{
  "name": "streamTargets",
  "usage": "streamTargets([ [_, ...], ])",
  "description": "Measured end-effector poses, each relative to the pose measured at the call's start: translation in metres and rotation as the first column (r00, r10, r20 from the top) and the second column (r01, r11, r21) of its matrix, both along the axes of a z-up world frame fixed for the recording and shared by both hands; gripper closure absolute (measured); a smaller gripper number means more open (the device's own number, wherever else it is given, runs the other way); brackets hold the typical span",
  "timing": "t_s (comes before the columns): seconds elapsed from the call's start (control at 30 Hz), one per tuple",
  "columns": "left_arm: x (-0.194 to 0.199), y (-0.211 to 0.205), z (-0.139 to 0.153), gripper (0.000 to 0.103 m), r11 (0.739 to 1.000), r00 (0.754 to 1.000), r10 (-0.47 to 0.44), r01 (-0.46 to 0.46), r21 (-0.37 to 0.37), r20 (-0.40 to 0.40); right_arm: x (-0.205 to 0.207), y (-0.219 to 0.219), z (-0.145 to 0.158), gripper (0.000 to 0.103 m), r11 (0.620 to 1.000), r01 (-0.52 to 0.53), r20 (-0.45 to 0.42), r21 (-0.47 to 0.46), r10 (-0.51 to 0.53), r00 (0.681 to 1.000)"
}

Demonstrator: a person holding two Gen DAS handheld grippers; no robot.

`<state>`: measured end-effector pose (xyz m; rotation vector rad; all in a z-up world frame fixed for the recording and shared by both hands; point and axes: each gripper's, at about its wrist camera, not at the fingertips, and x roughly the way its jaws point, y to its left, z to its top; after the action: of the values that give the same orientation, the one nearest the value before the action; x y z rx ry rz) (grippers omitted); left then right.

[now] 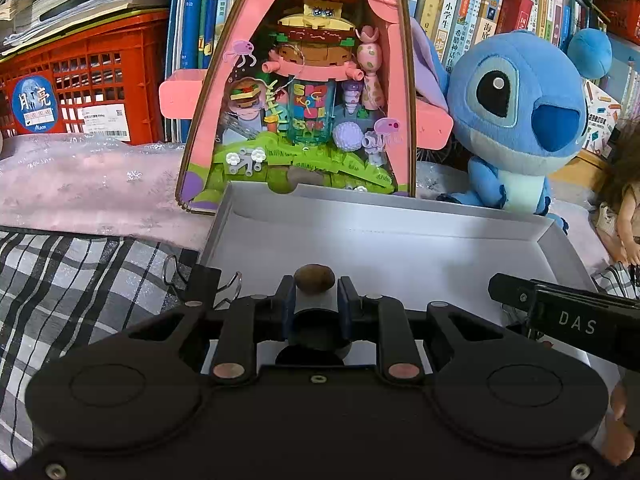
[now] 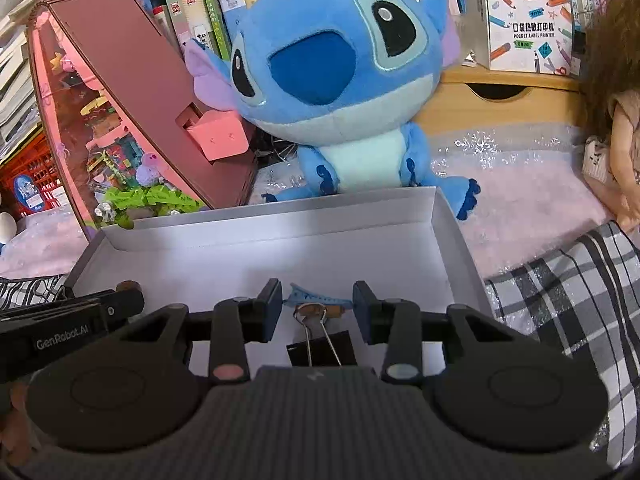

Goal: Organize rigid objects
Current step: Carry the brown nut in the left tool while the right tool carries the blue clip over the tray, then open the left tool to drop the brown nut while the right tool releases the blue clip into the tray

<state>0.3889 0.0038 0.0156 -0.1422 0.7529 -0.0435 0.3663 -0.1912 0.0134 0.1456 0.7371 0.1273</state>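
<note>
black linkage arms and two round pivot housings fill the foreground of the left wrist view, and the left gripper (image 1: pixel 316 294) hangs over the near part of the white cardboard box (image 1: pixel 400 240), angled down, its blue-padded tongs at their narrowest with a dark rounded thing of unclear identity sitting low between them. just past the fingertips a small brown nut-like object (image 1: pixel 315 277) lies on the smooth box floor, which stretches bare to the low far wall, leaving ample room ahead. a wire-handled binder clip (image 1: pixel 202 280) sits at the box's left edge on the checked cloth (image 1: pixel 80 272). the right gripper (image 2: pixel 316 306) also tilts down over the box, from the right side, its tongs partly apart and holding nothing; between and beyond them lie a black binder clip (image 2: pixel 322 346) with steel wire handles and a light blue toothed hair clip (image 2: pixel 316 299), both on the box floor. the box's thin right wall runs close beside this gripper. behind the far wall stand a pink house-shaped display case (image 1: pixel 296 92) of brick figures and a fuzzy blue plush toy (image 1: pixel 520 120), near the rim, crowding that edge.
</note>
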Motion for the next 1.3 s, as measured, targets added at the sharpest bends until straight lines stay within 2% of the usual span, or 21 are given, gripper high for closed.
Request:
streamTargets([
  [0.33, 0.000, -0.001, 0.000, 0.080, 1.000, 1.000, -0.004, 0.004, 0.003, 0.000, 0.003, 0.003, -0.001, 0.059, 1.000, -0.001, -0.010, -0.016, 0.001, 1.000],
  [0.53, -0.002, -0.006, 0.000, 0.064, 1.000, 1.000, -0.029, 0.029, 0.011, 0.003, 0.002, 0.000, -0.002, 0.051, 1.000, 0.009, -0.003, 0.008, -0.009, 1.000],
  [0.8, -0.004, -0.010, 0.003, 0.050, 0.999, 1.000, -0.029, 0.029, 0.018, -0.010, -0.003, -0.005, 0.000, 0.038, 0.999, 0.023, 0.015, 0.025, -0.023, 1.000],
  [0.93, -0.010, -0.010, 0.009, 0.038, 0.999, 1.000, -0.016, 0.016, 0.037, 0.012, -0.010, -0.005, 0.005, 0.029, 1.000, 0.026, 0.041, 0.013, -0.026, 0.999],
  [1.17, -0.025, -0.010, 0.024, 0.028, 0.999, 0.999, -0.033, 0.032, 0.017, 0.039, -0.024, -0.007, 0.021, 0.019, 0.999, 0.029, 0.084, 0.014, -0.030, 0.996],
  [1.3, -0.040, -0.013, 0.036, 0.022, 0.998, 0.997, -0.044, 0.041, 0.043, 0.071, -0.034, -0.009, 0.033, 0.016, 0.999, 0.025, 0.111, 0.022, -0.027, 0.993],
])
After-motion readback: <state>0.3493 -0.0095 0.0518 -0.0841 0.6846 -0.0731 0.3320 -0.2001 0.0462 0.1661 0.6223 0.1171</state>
